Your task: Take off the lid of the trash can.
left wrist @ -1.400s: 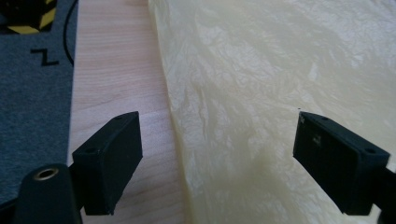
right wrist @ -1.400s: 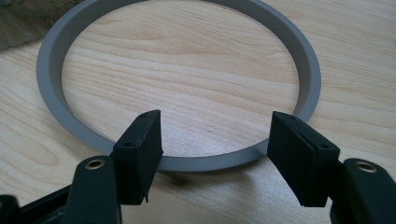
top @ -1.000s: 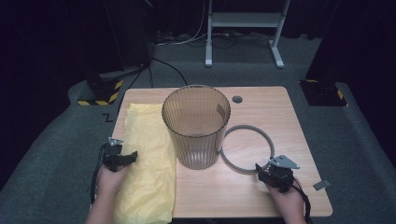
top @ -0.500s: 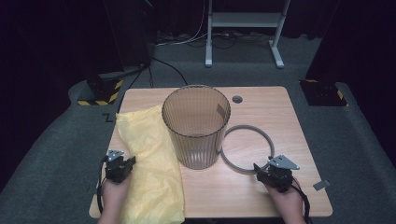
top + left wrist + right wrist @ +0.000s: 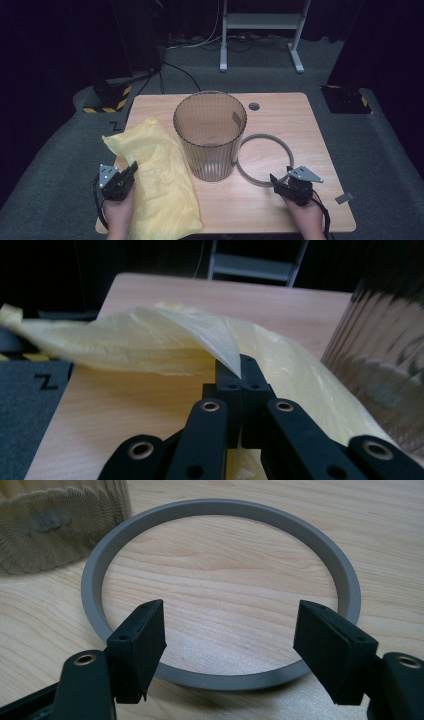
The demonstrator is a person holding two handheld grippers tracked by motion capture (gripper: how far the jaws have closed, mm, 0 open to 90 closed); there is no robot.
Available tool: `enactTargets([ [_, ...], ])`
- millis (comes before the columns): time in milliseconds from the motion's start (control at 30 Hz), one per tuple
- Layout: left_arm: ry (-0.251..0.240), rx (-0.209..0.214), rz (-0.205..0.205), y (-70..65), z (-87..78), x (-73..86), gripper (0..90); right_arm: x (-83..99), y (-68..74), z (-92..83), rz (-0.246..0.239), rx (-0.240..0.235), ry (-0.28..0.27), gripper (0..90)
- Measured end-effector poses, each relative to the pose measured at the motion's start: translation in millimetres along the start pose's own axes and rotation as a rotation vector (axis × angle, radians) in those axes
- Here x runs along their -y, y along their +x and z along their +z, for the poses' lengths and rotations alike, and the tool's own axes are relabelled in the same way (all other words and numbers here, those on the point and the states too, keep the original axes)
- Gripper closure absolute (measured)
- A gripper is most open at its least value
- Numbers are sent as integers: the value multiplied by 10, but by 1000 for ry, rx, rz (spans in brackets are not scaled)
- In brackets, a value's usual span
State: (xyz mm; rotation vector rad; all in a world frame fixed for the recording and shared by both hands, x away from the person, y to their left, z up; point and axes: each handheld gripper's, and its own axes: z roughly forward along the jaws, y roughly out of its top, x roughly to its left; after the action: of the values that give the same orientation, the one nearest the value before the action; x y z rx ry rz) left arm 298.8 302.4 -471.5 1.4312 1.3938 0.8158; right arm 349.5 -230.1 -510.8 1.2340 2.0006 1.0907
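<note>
While left jaws pinch yellow bag (image 5: 165, 342), grey ring (image 5: 220, 595) — before right jaws, just opening

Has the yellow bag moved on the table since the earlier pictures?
Yes. The yellow bag lay flat along the table's left edge; now, pinched in the left tongs, its near part has shifted toward the brown bin.

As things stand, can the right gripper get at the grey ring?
Probably yes. The right gripper has its jaws open just above the near arc of the grey ring, which lies flat on bare table beside the ribbed bin; nothing lies between them.
</note>
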Motion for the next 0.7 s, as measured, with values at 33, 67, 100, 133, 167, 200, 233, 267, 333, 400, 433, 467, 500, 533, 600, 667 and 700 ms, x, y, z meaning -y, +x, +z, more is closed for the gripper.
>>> enactTargets([
  [33,-18,-3,0,-31,-23,-17,898,-1,3,-2,-2,1,-2,282],
  [67,-37,-7,5,-60,-43,-35,898,-4,5,-9,-3,3,-6,281],
  [100,-58,-8,7,-89,-64,-55,898,-8,6,-16,1,1,-13,282],
  [133,-76,-12,11,-116,-90,-78,898,-16,2,-31,4,-5,-21,280],
  [167,-96,-16,11,-147,-115,-103,898,-16,2,-31,4,-5,-21,280],
  [200,-115,-21,21,-174,-139,-132,898,-17,-1,-37,5,-8,-27,275],
  [233,-134,-25,23,-206,-163,-161,898,-19,-2,-41,8,-10,-30,273],
  [267,-153,-30,26,-235,-187,-192,899,-20,-5,-43,8,-11,-31,273],
  [333,-195,-41,27,-283,-237,-255,898,-15,-11,-50,7,-10,-39,273],
  [400,-229,-50,28,-323,-279,-317,898,-11,-11,-57,18,-17,-44,262],
  [433,-246,-54,31,-341,-297,-347,898,-12,-12,-57,15,-20,-47,257],
  [467,-258,-58,35,-359,-316,-377,898,-14,-13,-57,9,-23,-53,252],
  [500,-275,-62,34,-382,-331,-406,898,-18,-7,-58,11,-27,-58,248],
  [533,-288,-67,40,-402,-352,-434,899,-22,-4,-59,6,-32,-65,244],
  [600,-328,-74,39,-445,-391,-483,898,-29,8,-64,-2,-41,-75,241],
  [667,-362,-79,40,-482,-434,-524,898,-33,24,-65,-11,-45,-79,236],
  [700,-381,-79,38,-500,-451,-544,898,-35,30,-65,-18,-46,-79,235],
])
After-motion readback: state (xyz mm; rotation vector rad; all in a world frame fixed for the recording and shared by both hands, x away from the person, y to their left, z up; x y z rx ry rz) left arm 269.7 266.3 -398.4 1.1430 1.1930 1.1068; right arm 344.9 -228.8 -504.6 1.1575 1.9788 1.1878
